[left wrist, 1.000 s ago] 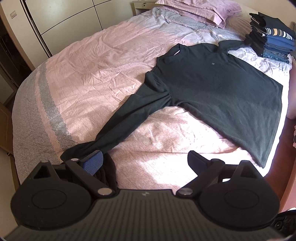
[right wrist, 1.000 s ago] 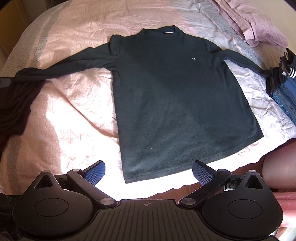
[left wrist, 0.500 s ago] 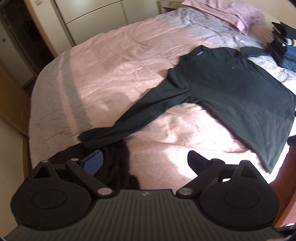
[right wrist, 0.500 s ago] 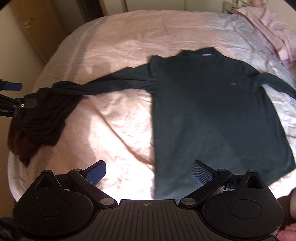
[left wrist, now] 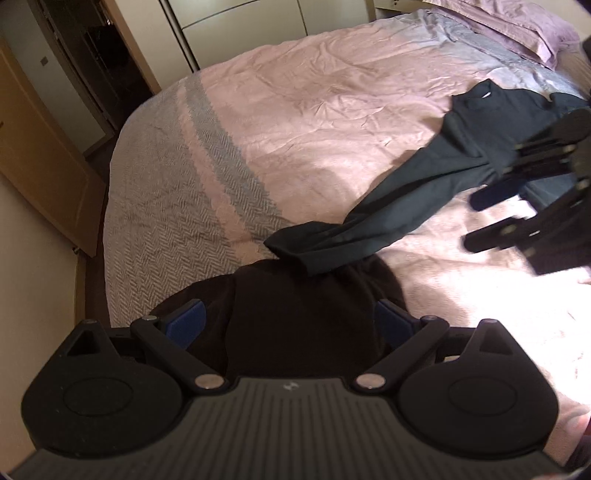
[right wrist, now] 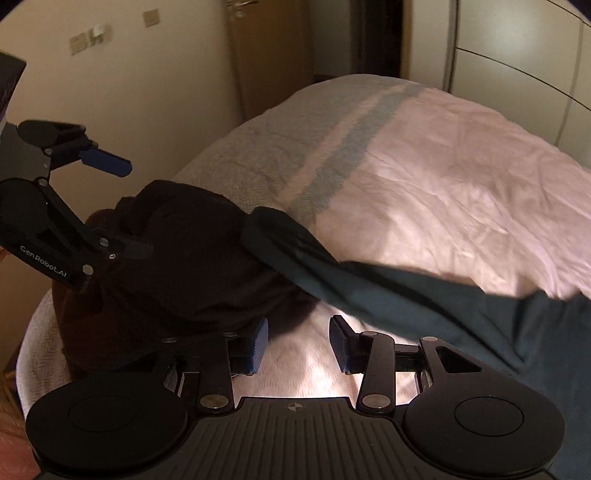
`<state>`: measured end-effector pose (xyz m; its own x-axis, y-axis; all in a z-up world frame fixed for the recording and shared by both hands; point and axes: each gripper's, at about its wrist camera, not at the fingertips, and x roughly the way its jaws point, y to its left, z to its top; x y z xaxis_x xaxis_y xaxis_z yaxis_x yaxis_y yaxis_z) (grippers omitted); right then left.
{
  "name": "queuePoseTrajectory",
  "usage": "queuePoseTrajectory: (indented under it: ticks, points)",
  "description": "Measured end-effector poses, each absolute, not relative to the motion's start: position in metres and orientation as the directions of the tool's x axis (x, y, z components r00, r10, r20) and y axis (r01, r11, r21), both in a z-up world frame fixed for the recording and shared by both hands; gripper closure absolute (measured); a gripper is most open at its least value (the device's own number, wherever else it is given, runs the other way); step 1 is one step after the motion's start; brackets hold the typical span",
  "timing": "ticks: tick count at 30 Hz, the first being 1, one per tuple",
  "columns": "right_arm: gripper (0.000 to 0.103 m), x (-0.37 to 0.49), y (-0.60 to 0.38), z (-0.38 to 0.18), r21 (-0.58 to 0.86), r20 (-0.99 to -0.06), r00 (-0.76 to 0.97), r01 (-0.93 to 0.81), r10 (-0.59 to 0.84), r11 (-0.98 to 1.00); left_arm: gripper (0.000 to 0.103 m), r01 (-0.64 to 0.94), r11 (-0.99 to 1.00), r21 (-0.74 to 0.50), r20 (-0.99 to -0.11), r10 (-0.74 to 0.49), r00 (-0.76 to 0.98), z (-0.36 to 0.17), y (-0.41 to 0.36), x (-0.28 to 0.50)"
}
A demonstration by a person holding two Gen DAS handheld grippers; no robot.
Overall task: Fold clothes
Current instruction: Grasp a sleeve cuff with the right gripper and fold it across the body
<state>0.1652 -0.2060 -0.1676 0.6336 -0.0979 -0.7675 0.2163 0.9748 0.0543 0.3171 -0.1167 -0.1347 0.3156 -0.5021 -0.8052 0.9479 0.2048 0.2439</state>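
A dark green long-sleeved shirt [left wrist: 406, 206] lies flat on the pink bed, its sleeve stretched toward the bed's corner; the sleeve also shows in the right wrist view [right wrist: 369, 291]. A crumpled dark brown garment [left wrist: 303, 314] lies at that corner, under the sleeve's cuff, and shows in the right wrist view [right wrist: 177, 266]. My left gripper [left wrist: 291, 321] is open, just above the brown garment. My right gripper [right wrist: 299, 347] is partly open and empty, low over the bed beside the brown garment. It also shows in the left wrist view [left wrist: 517, 206]. The left gripper shows in the right wrist view [right wrist: 122, 206].
The pink bedspread [left wrist: 332, 110] has a grey herringbone band [left wrist: 229, 162] near its foot. Purple pillows [left wrist: 517, 26] lie at the head. A wooden door [left wrist: 37, 166] and white wardrobe fronts [left wrist: 258, 29] stand beyond the bed. A wall with switches [right wrist: 110, 74] is near.
Both grippers have swung left from the green shirt toward the brown garment at the bed's corner. The right gripper's jaws have narrowed. The clothes have not moved.
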Motion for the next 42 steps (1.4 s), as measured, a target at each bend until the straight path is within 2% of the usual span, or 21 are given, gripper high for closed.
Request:
queuePoseTrajectory:
  ticks: [7,12,13,15,16,20,23,27,31,33,35,39,42]
  points:
    - [0.061,0.263,-0.198,-0.241,-0.064,-0.789,0.610,0.045,-0.078,0.997,0.007,0.948,0.250,0.199,-0.821,-0.486,0.301,-0.167,-0.116,0.340]
    - [0.061,0.292,-0.186,-0.273,-0.231,-0.795,0.592,-0.095,-0.132,0.968,0.007,0.944,0.280,0.176,-0.827,-0.478,0.295,-0.174,-0.112,0.348]
    - [0.071,0.293,-0.186,-0.275,-0.240,-0.794,0.593,-0.104,-0.133,0.965,0.007,0.943,0.285,0.171,-0.829,-0.476,0.294,-0.175,-0.111,0.349]
    - [0.099,0.291,-0.189,-0.271,-0.216,-0.788,0.607,-0.112,-0.106,0.970,0.007,0.941,0.297,0.161,-0.831,-0.473,0.292,-0.178,-0.109,0.353]
    - [0.099,0.288,-0.192,-0.266,-0.207,-0.774,0.625,-0.101,-0.100,0.973,0.007,0.941,0.300,0.160,-0.830,-0.475,0.293,-0.178,-0.108,0.353]
    - [0.099,0.261,-0.228,-0.233,-0.007,-0.686,0.726,0.065,-0.052,0.998,0.007,0.944,0.286,0.166,-0.820,-0.492,0.293,-0.174,-0.116,0.347]
    - [0.100,0.213,-0.283,-0.203,0.176,-0.579,0.810,0.241,-0.098,0.955,0.007,0.952,0.259,0.164,-0.810,-0.516,0.280,-0.168,-0.134,0.333]
    - [0.100,0.118,-0.368,-0.167,0.283,-0.427,0.844,0.466,-0.325,0.838,0.007,0.969,0.189,0.161,-0.794,-0.558,0.241,-0.161,-0.169,0.295]
    - [0.100,-0.006,-0.446,-0.166,0.314,-0.349,0.716,0.697,-0.604,0.645,0.007,0.980,0.129,0.153,-0.791,-0.578,0.200,-0.164,-0.211,0.239]
    - [0.100,-0.064,-0.482,-0.194,0.329,-0.392,0.622,0.783,-0.678,0.528,0.007,0.983,0.105,0.147,-0.791,-0.584,0.181,-0.167,-0.231,0.210]
    - [0.099,-0.110,-0.515,-0.236,0.349,-0.480,0.547,0.837,-0.686,0.422,0.007,0.985,0.100,0.139,-0.802,-0.572,0.171,-0.175,-0.253,0.178]
    - [0.099,-0.188,-0.567,-0.311,0.365,-0.643,0.478,0.878,-0.598,0.309,0.007,0.987,0.083,0.136,-0.833,-0.530,0.159,-0.197,-0.296,0.121]
    - [0.099,-0.218,-0.592,-0.336,0.399,-0.688,0.511,0.859,-0.515,0.320,0.007,0.988,0.065,0.139,-0.856,-0.494,0.153,-0.211,-0.326,0.088]
